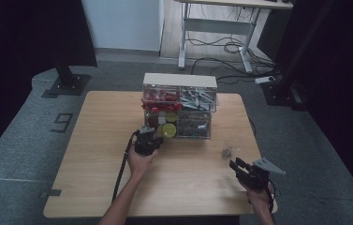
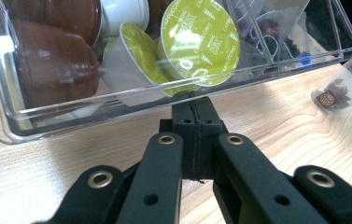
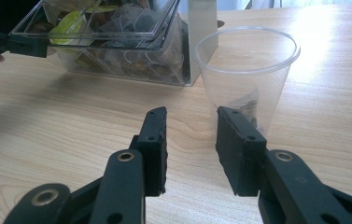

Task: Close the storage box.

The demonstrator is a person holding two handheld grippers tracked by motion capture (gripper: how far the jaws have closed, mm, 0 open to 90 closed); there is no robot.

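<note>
The left gripper is clenched, its 2 jaws pressed together against the front lip of the clear drawer (coffee capsules lie just behind that lip). The right gripper is released, the plastic cup just beyond its jaws, right of the drawer.
</note>
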